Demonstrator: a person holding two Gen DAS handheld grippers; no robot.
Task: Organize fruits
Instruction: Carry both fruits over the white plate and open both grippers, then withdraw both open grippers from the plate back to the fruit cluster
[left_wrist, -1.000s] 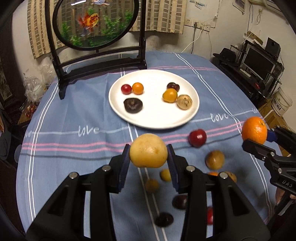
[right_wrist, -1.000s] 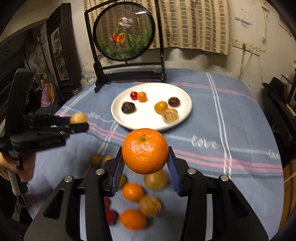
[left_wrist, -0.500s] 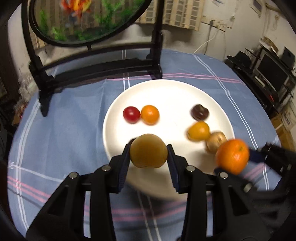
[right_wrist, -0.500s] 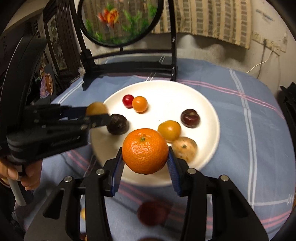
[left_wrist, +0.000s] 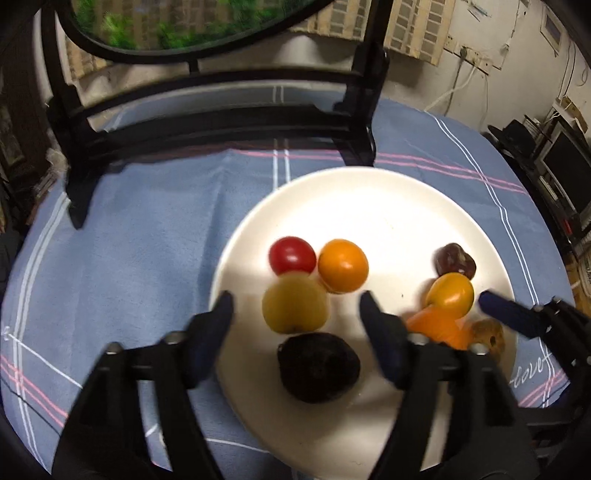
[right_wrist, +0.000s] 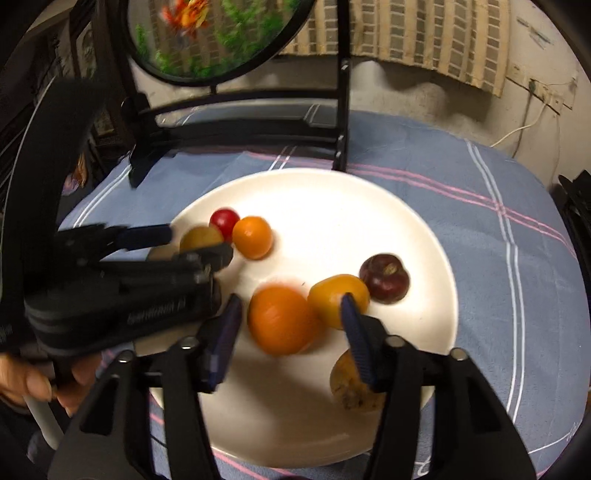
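Blue striped cloth (left_wrist: 147, 229) covers our table, and a white plate (left_wrist: 388, 206) sits on it in front of a black stand (left_wrist: 221, 122) with a round panel. Our left gripper (left_wrist: 295, 314) is opening above the plate; the yellow fruit (left_wrist: 295, 308) lies between its spread jaws, clear of both pads, beside a red tomato (left_wrist: 292, 255) and a small orange fruit (left_wrist: 343, 265). Our right gripper (right_wrist: 290, 317) is opening too, with the orange (right_wrist: 282, 320) loose between its jaws. Near it we see a yellow-orange fruit (right_wrist: 334, 295), a dark red fruit (right_wrist: 385, 277) and a brown fruit (right_wrist: 351, 387). A black fruit (left_wrist: 318, 367) lies just below the yellow one.
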